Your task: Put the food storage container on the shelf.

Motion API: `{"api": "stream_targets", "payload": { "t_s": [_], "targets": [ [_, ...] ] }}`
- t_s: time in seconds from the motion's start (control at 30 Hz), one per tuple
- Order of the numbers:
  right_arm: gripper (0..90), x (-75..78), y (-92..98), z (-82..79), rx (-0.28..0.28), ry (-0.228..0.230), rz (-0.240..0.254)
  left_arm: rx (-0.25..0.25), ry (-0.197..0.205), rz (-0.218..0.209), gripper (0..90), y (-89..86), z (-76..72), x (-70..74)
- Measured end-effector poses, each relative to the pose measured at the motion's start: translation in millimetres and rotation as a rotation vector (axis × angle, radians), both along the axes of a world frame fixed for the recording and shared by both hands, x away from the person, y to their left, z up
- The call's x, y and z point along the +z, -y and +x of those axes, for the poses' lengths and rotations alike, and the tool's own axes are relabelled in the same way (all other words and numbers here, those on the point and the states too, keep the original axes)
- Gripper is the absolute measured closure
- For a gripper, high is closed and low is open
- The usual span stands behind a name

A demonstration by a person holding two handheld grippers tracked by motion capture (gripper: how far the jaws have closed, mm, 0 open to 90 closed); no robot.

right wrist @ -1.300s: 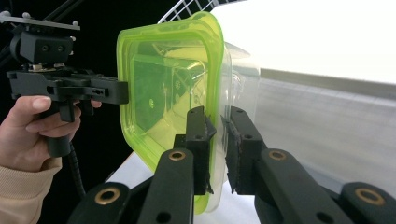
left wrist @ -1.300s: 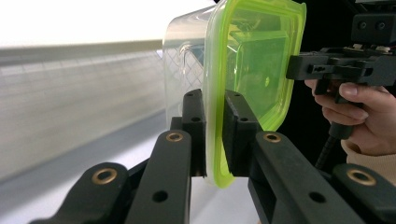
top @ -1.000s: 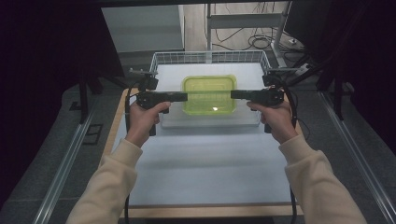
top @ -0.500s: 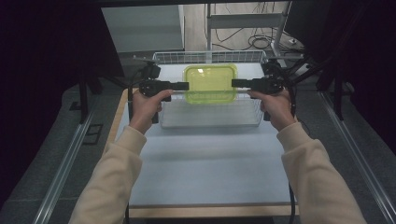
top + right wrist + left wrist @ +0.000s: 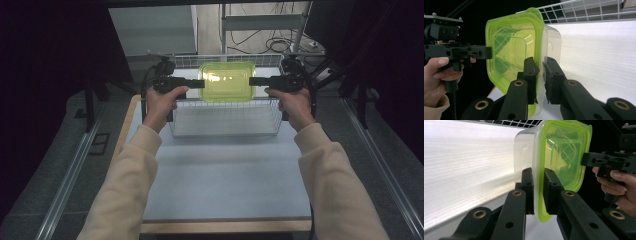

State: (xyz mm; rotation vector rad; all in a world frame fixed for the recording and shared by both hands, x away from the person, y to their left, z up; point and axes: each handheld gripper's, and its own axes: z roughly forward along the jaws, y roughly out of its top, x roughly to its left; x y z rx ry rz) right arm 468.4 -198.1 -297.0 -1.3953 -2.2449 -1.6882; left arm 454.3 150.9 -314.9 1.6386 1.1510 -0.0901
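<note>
Box [image 5: 226, 81]: clear tub with a green lid, held in the air over the wire basket [image 5: 225, 120], level between my two hands.
Left gripper [image 5: 537, 192]: jaws narrow, clamped on the lid's rim at my end.
Right gripper [image 5: 539, 76]: jaws narrow too, pinching the rim on the far side from the left.
Weight: looks empty, so I judge it light, easy to carry.
Feel: thin plastic, smooth, probably slippery; the rim may flex if I squeeze hard.
Best hold: the lid's lip, one end each, exactly where I've got it.
Risk: uneven lift could pop the lid or tip the box.
Table [image 5: 225, 175]: white mat beneath, basket resting at its far end.
</note>
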Motion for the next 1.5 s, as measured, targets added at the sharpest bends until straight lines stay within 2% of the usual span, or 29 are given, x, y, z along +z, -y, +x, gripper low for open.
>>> {"api": "stream_targets", "payload": {
  "t_s": [0.13,0.3,0.5,0.53,0.8,0.83,1.07,1.17,1.27,1.37,1.5],
  "targets": [
    [80.5,2.2,-1.2,7.4,-0.015,-0.007,-0.009,0.009,-0.008,0.005,80.7,1.4,8.4,-0.1],
    [80.4,-2.1,-0.5,19.1,-0.029,-0.024,-0.002,0.025,-0.024,0.018,80.7,3.8,18.7,-1.1],
    [80.3,-7.9,-1.9,30.9,-0.039,-0.045,-0.003,0.042,-0.044,0.011,80.5,4.5,28.4,-8.0],
    [79.9,-9.8,-3.1,33.2,-0.043,-0.049,-0.007,0.045,-0.041,0.0,80.5,3.5,29.8,-8.9],
    [78.8,-13.2,-5.9,38.1,-0.056,-0.03,-0.018,0.057,-0.036,-0.007,80.1,2.8,34.0,-9.5],
    [78.0,-13.4,-7.7,39.3,-0.06,-0.02,-0.031,0.062,-0.045,-0.022,79.9,2.0,36.4,-10.3],
    [75.6,-15.7,-10.3,44.4,-0.082,-0.013,-0.045,0.073,-0.068,-0.057,78.6,1.0,45.8,-15.4],
    [74.1,-16.4,-11.4,45.2,-0.09,-0.01,-0.051,0.081,-0.07,-0.053,76.3,2.4,47.3,-16.7],
    [68.3,-16.6,-14.9,45.5,-0.097,0.005,-0.107,0.098,-0.06,-0.025,73.0,3.6,48.4,-18.5],
    [63.5,-19.0,-16.6,45.9,-0.115,0.01,-0.132,0.099,-0.059,-0.013,68.4,5.2,49.2,-20.4],
    [60.6,-20.4,-17.0,46.0,-0.114,0.012,-0.127,0.103,-0.054,-0.01,67.1,6.0,49.0,-21.2]
  ]
}}
